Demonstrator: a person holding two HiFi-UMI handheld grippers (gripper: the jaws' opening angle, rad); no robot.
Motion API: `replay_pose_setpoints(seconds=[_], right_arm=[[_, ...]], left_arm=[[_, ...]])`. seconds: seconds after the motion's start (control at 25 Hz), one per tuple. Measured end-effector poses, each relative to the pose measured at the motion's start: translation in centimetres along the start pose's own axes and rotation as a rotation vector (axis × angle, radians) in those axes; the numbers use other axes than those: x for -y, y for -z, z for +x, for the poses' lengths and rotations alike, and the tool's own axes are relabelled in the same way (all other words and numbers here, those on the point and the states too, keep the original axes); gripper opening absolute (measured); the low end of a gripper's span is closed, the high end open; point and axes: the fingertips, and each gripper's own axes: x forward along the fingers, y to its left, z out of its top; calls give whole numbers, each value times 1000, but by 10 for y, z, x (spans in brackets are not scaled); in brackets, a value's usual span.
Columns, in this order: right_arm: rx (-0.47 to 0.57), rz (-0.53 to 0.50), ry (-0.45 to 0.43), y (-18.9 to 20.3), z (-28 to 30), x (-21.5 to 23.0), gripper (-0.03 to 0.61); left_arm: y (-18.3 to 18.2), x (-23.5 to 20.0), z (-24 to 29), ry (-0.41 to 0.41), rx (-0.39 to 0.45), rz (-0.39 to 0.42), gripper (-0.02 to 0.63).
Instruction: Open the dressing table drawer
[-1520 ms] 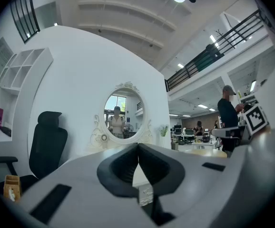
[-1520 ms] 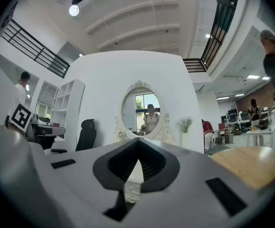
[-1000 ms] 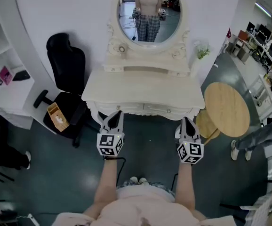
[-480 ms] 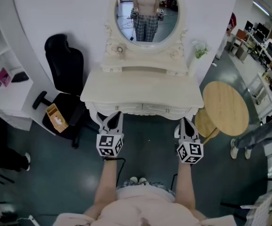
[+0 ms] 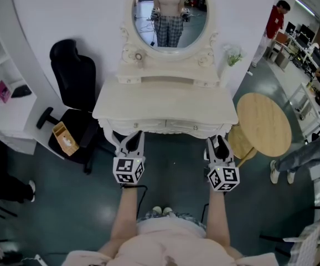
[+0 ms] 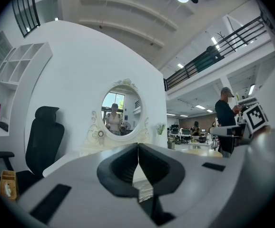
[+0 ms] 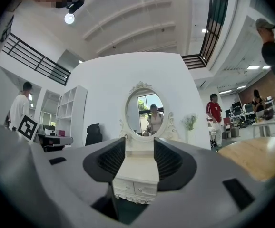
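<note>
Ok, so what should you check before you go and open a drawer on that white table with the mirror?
1. Drawers shut, ready to be opened: ok.
2. Right gripper ready to grab: ok. Its jaws are apart, have just been opening, and have nothing between them.
3. Left gripper ready to grab: not ok, jaws together.
4. Grippers at the drawers: not ok. Both are short of the dressing table and touch nothing.
5. Black chair out of the way: ok, it stands off to the left.
6. Drawer slides easily: cannot tell.
</note>
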Motion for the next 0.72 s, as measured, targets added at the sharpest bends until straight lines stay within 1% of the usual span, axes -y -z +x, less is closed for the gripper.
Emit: replay_pose_setpoints(seconds=[0.16,0.36,0.48,0.72], right_arm=[[40,5,0,-4,-3,-3,287],[35,2,22,-2,-4,-6,432],[24,4,26,1,-4,-7,457],[20,9,45,5,-6,-12,462]], left_arm=[[3,2,-1,6,-1,-3,28],[2,2,-3,19,-3,-7,28],[1,3,-2,30,-1,-2,28],[-3,2,-2,56,7,6,28]])
